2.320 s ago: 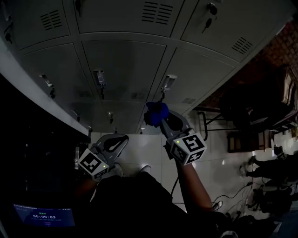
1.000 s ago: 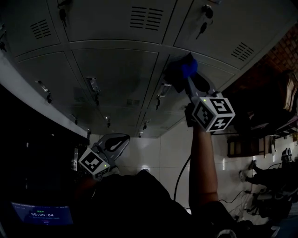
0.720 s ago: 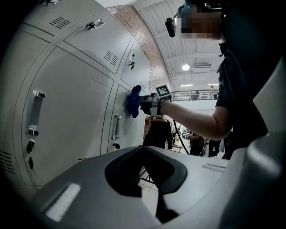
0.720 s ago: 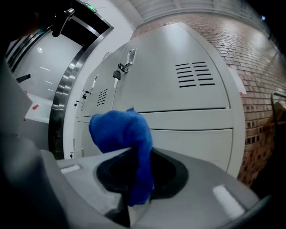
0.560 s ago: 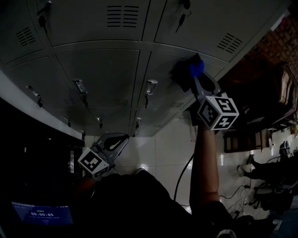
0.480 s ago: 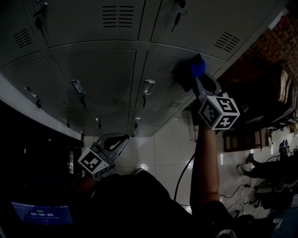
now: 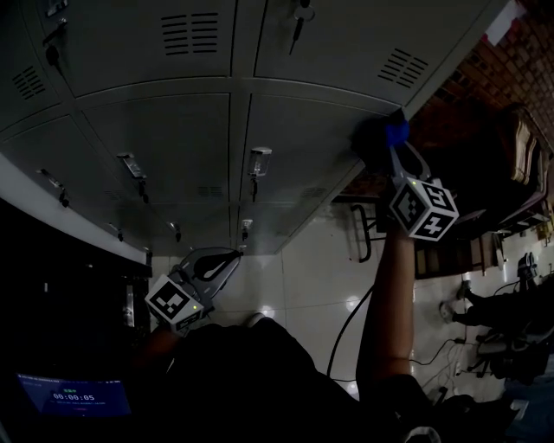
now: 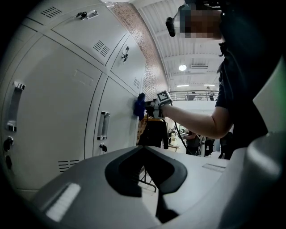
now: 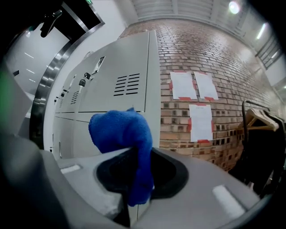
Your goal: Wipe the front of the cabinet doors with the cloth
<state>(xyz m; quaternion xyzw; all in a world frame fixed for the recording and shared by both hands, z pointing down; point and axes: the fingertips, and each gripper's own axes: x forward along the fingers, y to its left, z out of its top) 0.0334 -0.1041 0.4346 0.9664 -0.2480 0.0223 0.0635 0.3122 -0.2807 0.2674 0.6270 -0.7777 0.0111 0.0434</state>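
Cloth [image 9: 119, 130] sat clamped in your right gripper [image 9: 139, 181] at the cabinet doors' [image 7: 294, 138] right edge; pushing further risked sliding off them; your left gripper [image 8: 149, 176] hung closed, empty, below them.

Looks like the locker corner of a big industrial-style hall, not a home. Rows of grey metal cabinet doors [image 7: 286, 130] with vent slots [image 7: 190, 33], pull handles [image 7: 258, 161] and keys [image 7: 297, 19] in the locks. Bare brick wall [image 9: 214, 58] beside them with paper sheets [image 9: 183, 85] stuck on. Beyond, a high ribbed ceiling [image 8: 196, 40] with round lamps [image 8: 182, 67] and a railed gallery [image 8: 192, 95]; underfoot, a glossy tiled floor [image 7: 312, 277]. Dark garments [image 9: 261, 147] on hangers.
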